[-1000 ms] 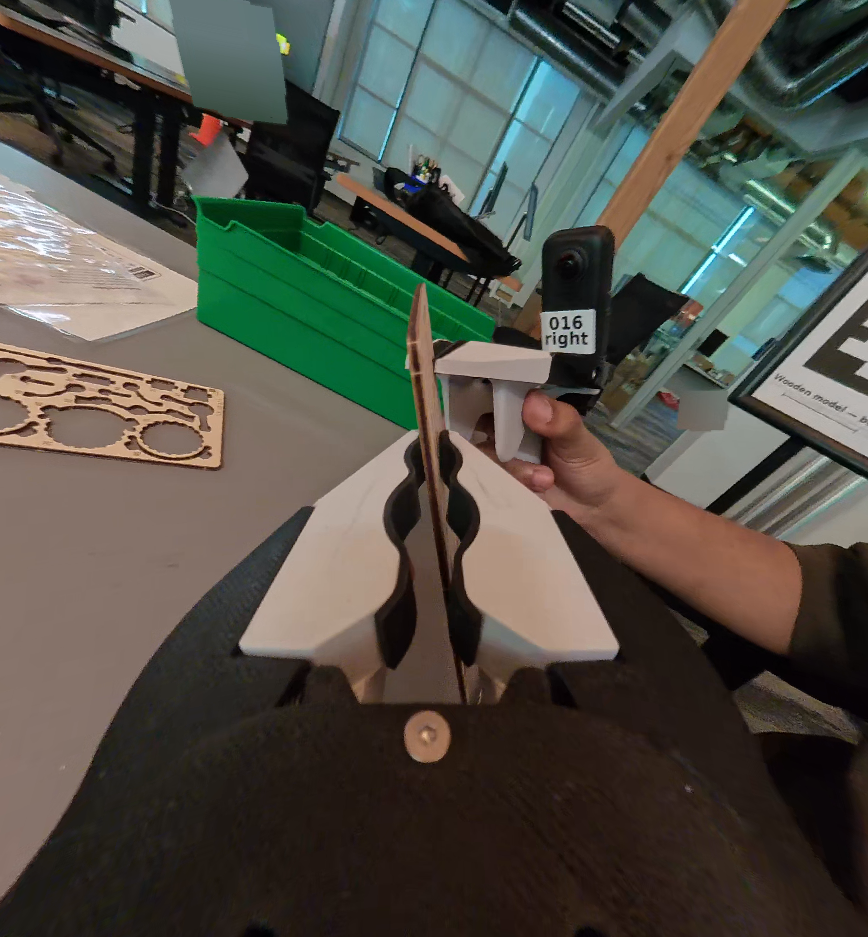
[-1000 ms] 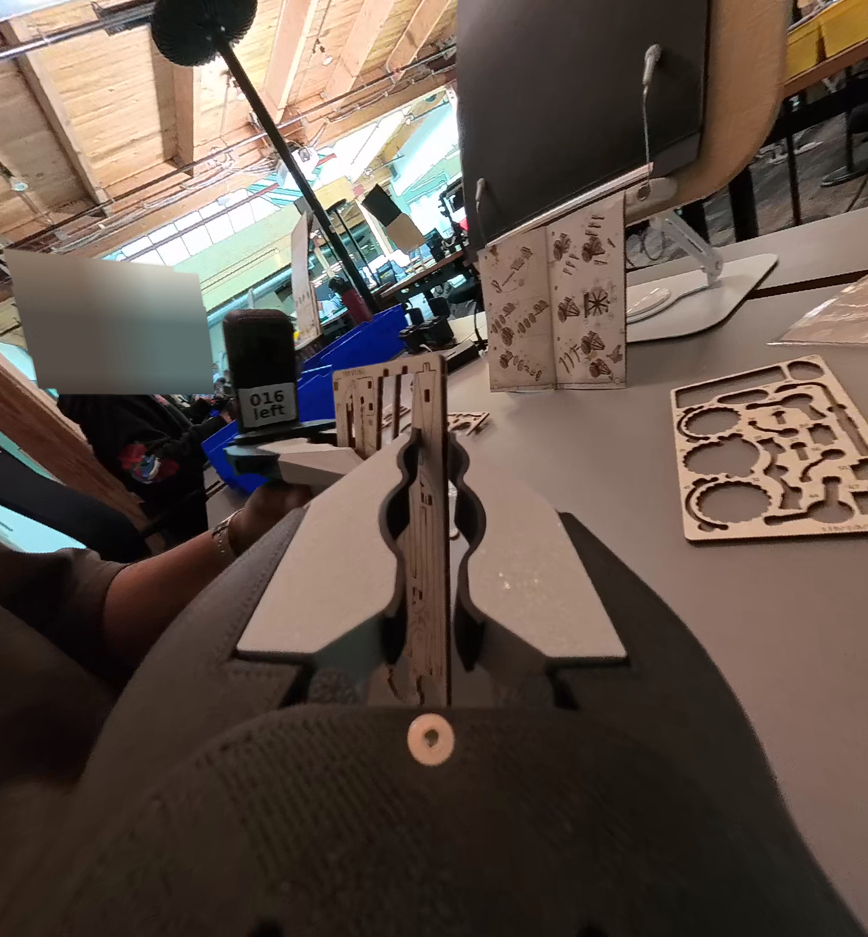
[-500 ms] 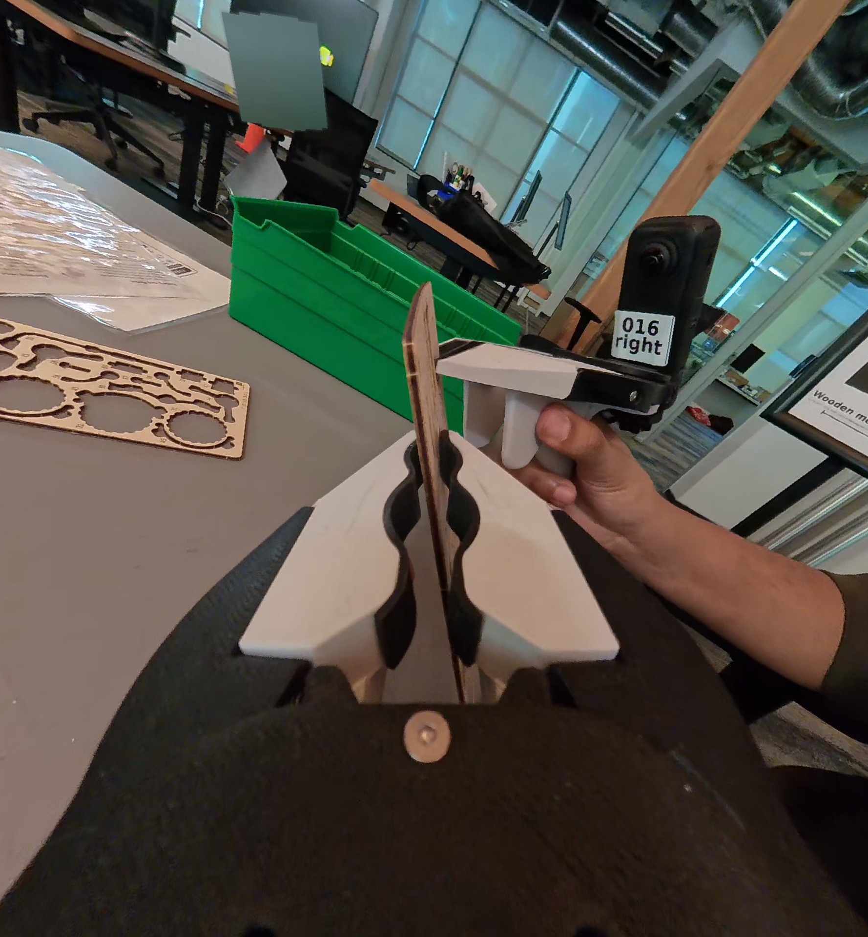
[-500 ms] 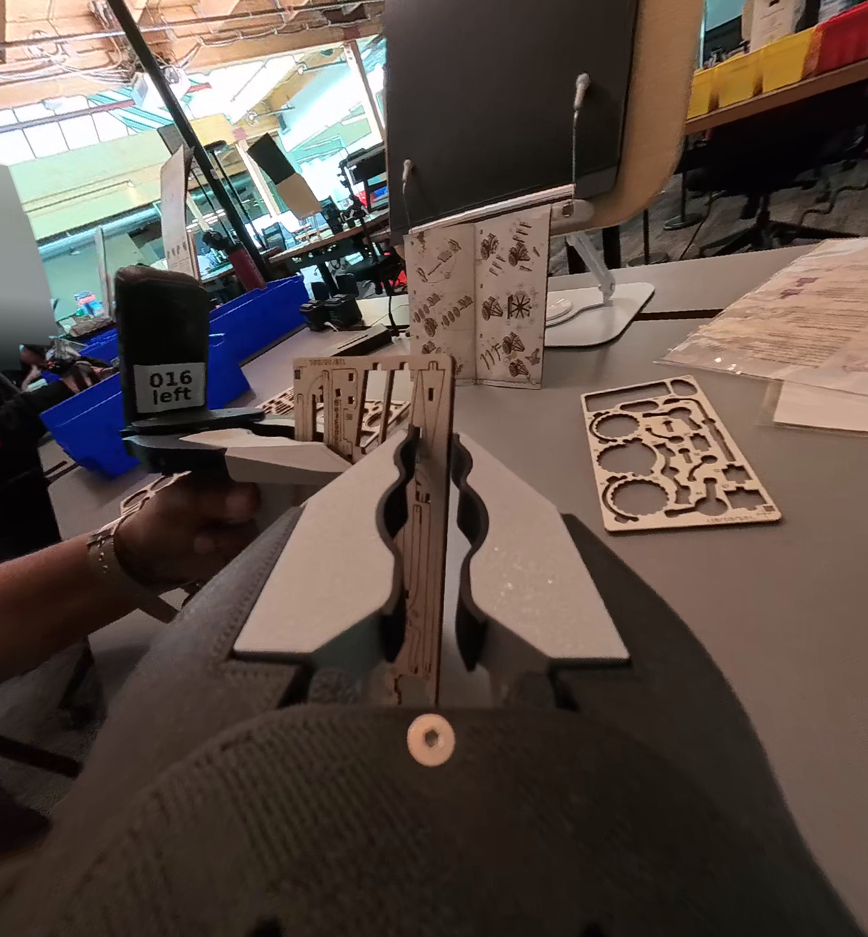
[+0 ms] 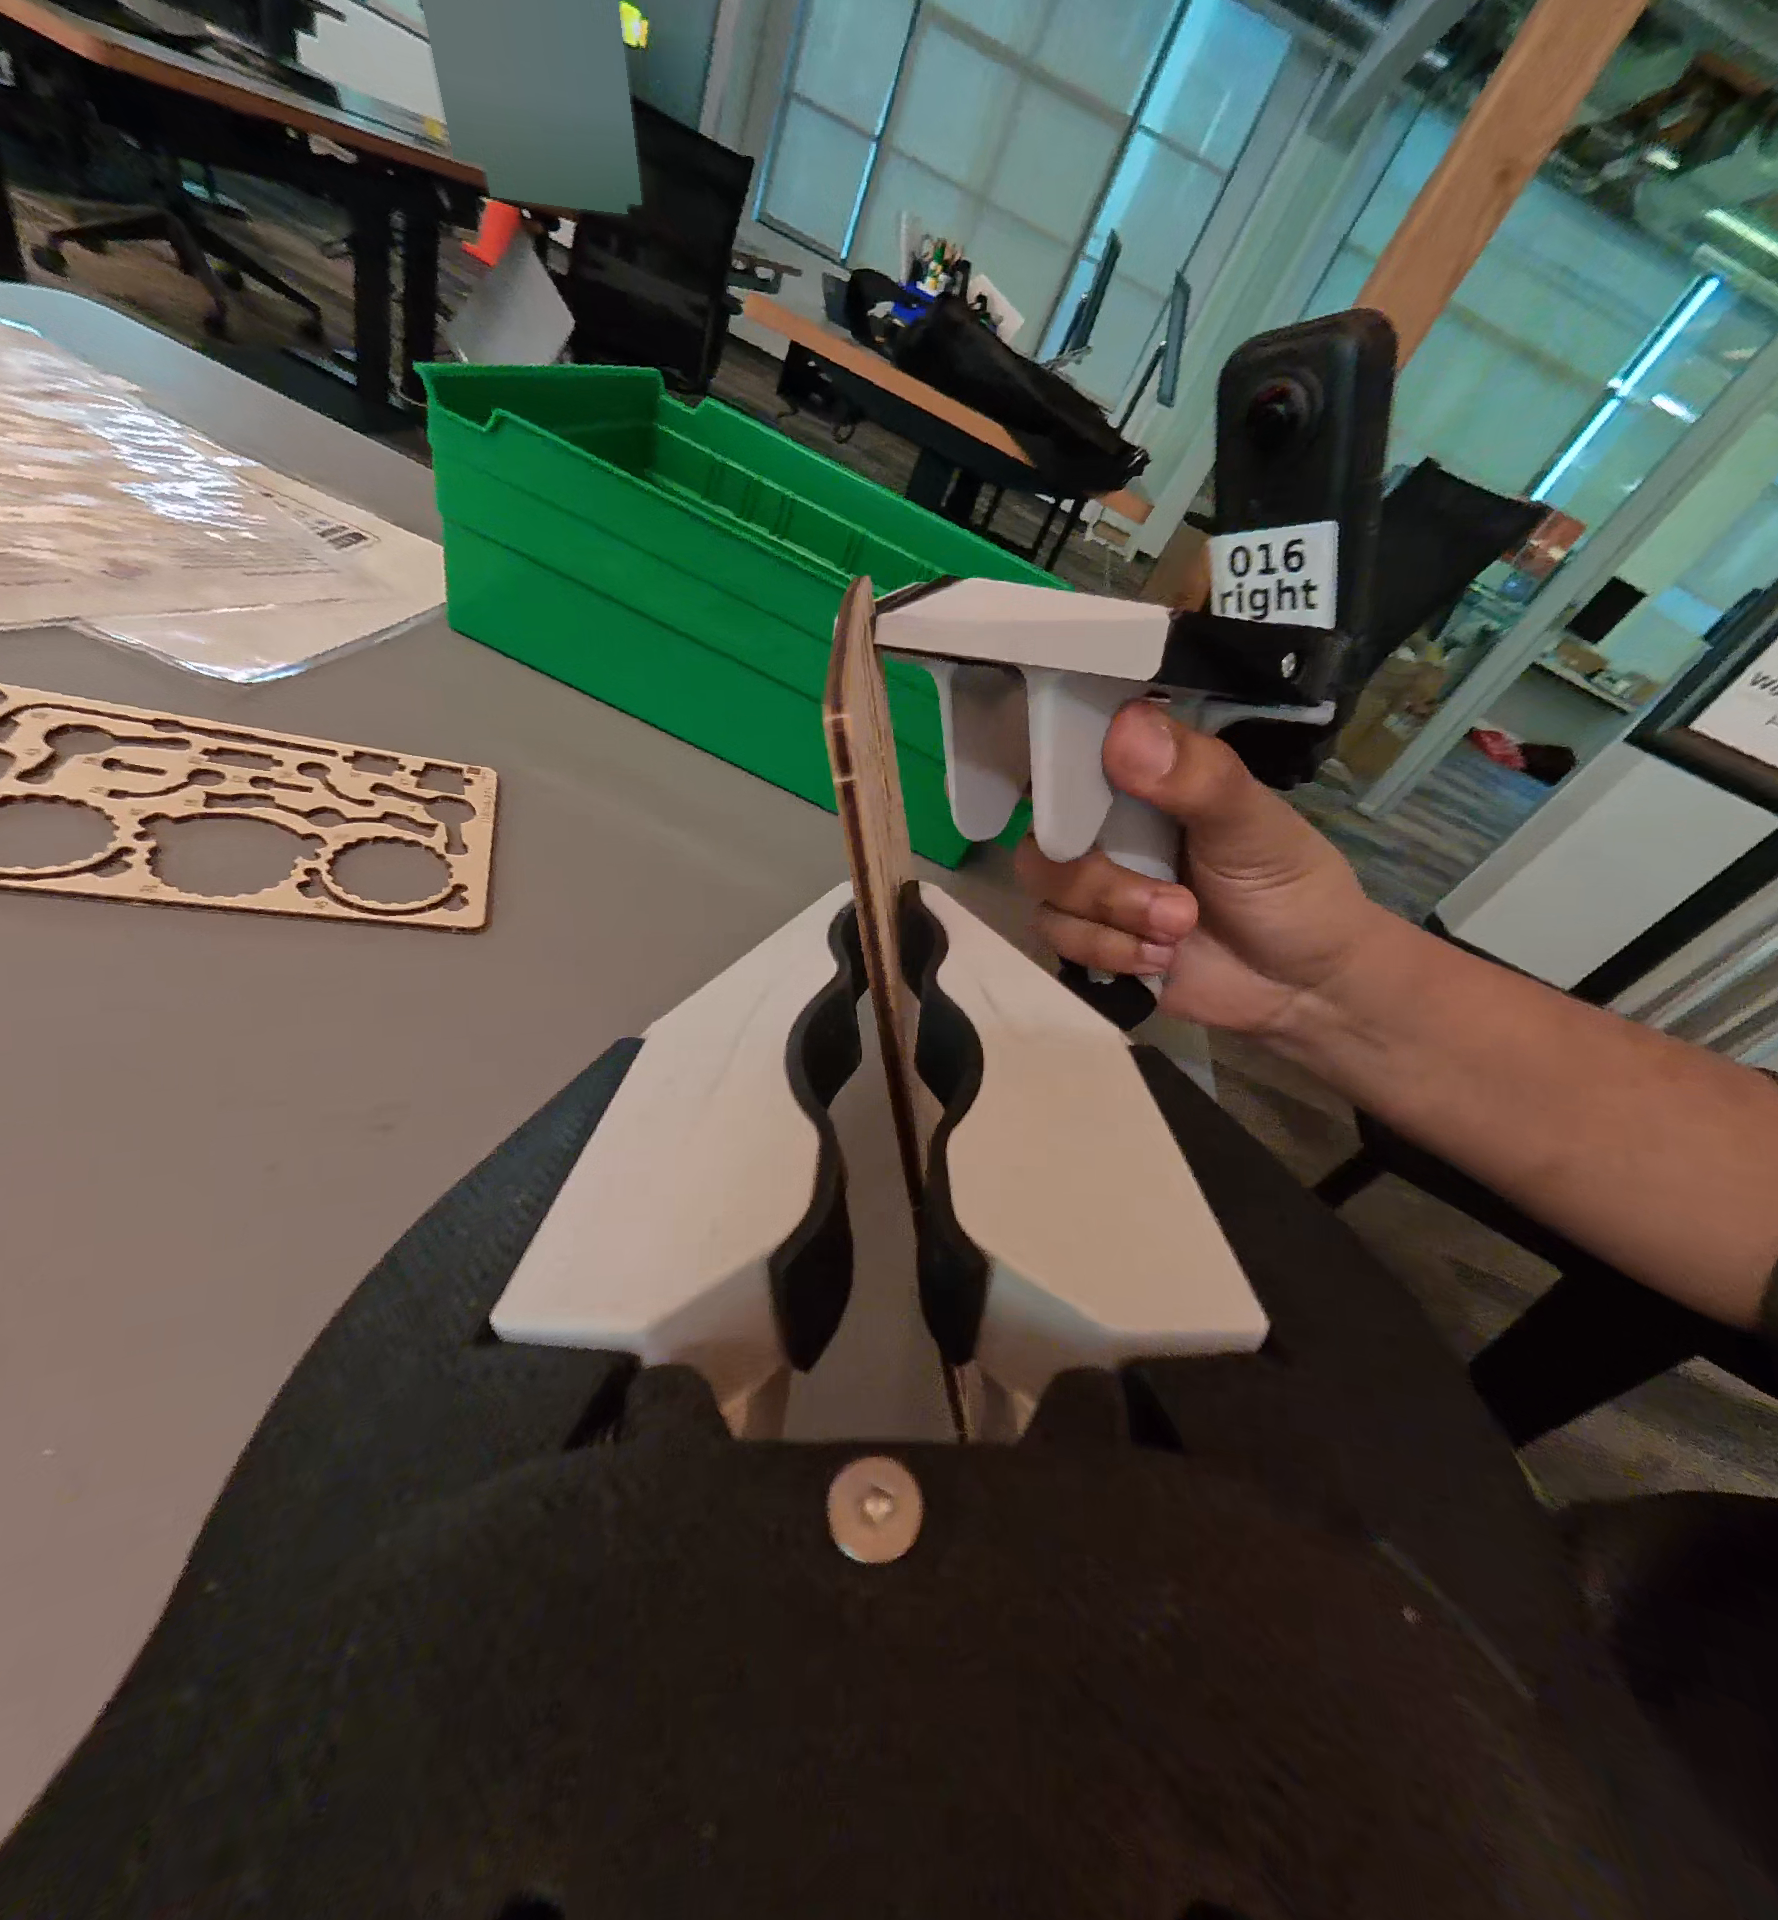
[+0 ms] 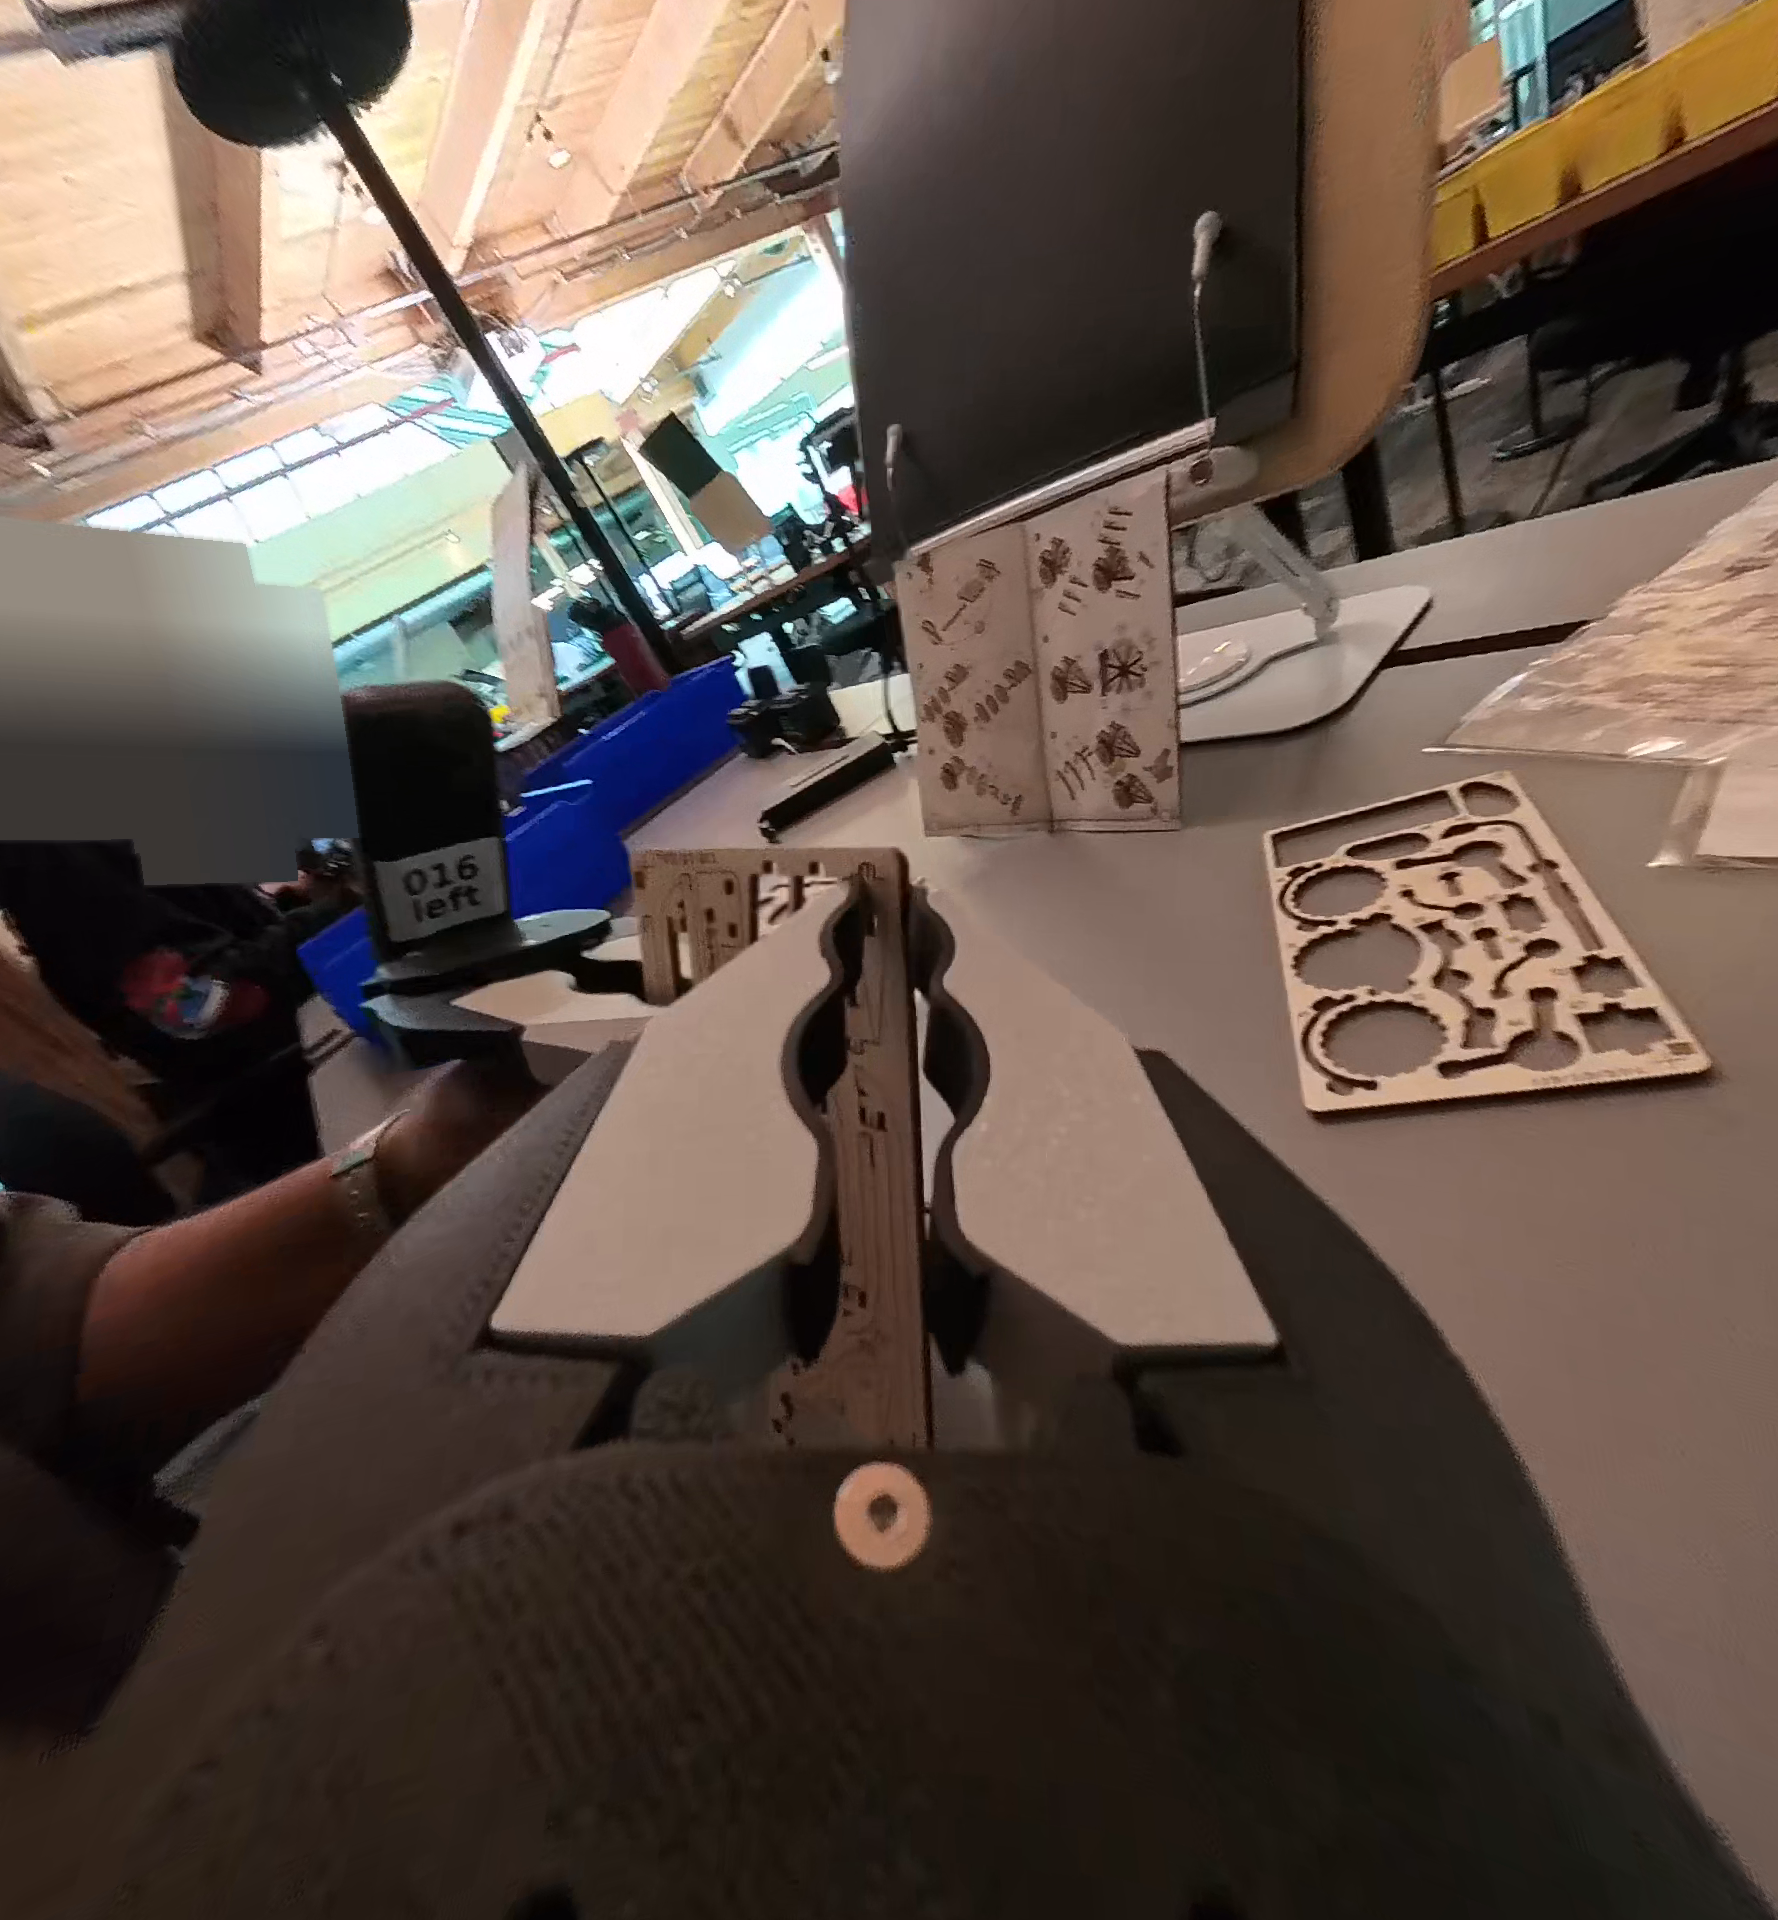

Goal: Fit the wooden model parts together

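Left gripper [image 5: 880, 914]: jaws closed almost fully, clamping the laser-cut wooden sheet [image 5: 869, 790] edge-on between the black wavy pads; the sheet rises above the fingertips, tilted slightly left.

Right gripper [image 6: 880, 914]: jaws closed onto the same wooden sheet, held upright between its pads and running the full length of the jaws to beyond the tips.

Wooden sheet: in the right wrist view its cut-out face [image 6: 729, 914] spreads left from the jaws toward the left gripper [image 6: 563, 997]; both grippers hold it above the grey table [image 5: 189, 1091].

Meeting point: in the left wrist view the right gripper's tips [image 5: 900, 618] pinch the sheet's top edge, just beyond and above the left jaws.

Right hand [image 5: 1217, 894]: wrapped round the right gripper's handle, right of the left jaws.

Emptied wooden sheet [image 6: 1467, 935]: flat on the table, well right of the right jaws; also left of the left jaws [image 5: 199, 821].

Green bin [image 5: 677, 582]: on the table beyond the left jaws.

Instruction leaflet [image 6: 1051, 675]: standing beyond the right jaws.
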### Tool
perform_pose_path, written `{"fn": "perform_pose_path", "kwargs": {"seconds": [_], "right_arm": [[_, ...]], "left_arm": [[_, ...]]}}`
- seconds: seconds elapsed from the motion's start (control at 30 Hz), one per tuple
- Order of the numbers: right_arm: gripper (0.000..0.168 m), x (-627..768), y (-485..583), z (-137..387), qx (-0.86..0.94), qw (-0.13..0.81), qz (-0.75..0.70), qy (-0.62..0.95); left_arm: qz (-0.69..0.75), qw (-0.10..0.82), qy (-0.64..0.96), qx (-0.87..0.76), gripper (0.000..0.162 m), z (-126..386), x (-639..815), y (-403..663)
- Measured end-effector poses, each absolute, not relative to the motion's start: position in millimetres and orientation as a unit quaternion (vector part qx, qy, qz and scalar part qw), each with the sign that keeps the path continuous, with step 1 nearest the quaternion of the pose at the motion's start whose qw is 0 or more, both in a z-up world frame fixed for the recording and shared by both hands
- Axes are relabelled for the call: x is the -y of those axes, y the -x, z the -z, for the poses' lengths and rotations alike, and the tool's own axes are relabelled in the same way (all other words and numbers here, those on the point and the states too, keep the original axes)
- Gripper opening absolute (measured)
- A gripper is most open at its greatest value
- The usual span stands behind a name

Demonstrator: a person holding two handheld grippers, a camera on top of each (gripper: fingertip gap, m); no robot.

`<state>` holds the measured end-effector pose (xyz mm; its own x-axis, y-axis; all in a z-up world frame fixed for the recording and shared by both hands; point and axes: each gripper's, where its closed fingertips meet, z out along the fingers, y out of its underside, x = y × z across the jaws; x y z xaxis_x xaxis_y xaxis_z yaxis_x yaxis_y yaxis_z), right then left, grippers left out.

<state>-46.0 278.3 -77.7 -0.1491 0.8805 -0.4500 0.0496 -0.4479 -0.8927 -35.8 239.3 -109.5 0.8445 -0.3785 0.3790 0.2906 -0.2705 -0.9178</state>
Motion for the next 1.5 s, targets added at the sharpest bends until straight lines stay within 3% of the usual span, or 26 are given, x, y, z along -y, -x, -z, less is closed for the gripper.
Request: {"fn": "perform_pose_path", "kwargs": {"seconds": [0.2, 0.33, 0.47, 0.57, 0.8, 1.07, 1.5], "right_arm": [[0.001, -281.5, 47.2, 77.7, 0.429, 0.401, -0.572, 0.573], [0.003, -280.1, 46.9, 70.5, 0.431, 0.417, -0.564, 0.568], [0.029, -275.7, 44.4, 73.9, 0.416, 0.371, -0.606, 0.568], [0.036, -268.7, 45.5, 78.5, 0.408, 0.315, -0.648, 0.561], [0.01, -258.6, 45.0, 74.4, 0.409, 0.274, -0.684, 0.538], [0.006, -255.7, 43.3, 72.7, 0.425, 0.261, -0.684, 0.532], [0.011, -265.1, 48.8, 82.1, 0.439, 0.353, -0.591, 0.578]], "left_arm": [[0.251, 0.61, 0.751, -0.037, 0.0, 108.6, -240.1, 34.6], [0.319, 0.614, 0.722, 0.008, 0.0, 100.2, -238.7, 43.3], [0.322, 0.62, 0.715, 0.019, 0.0, 96.4, -235.8, 52.9], [0.346, 0.618, 0.706, 0.011, 0.0, 92.5, -232.8, 49.6], [0.354, 0.607, 0.712, -0.016, 0.0, 95.2, -230.6, 38.2], [0.362, 0.604, 0.71, -0.017, 0.0, 93.9, -229.0, 37.9], [0.289, 0.616, 0.733, -0.014, 0.0, 100.4, -234.8, 39.6]]}}
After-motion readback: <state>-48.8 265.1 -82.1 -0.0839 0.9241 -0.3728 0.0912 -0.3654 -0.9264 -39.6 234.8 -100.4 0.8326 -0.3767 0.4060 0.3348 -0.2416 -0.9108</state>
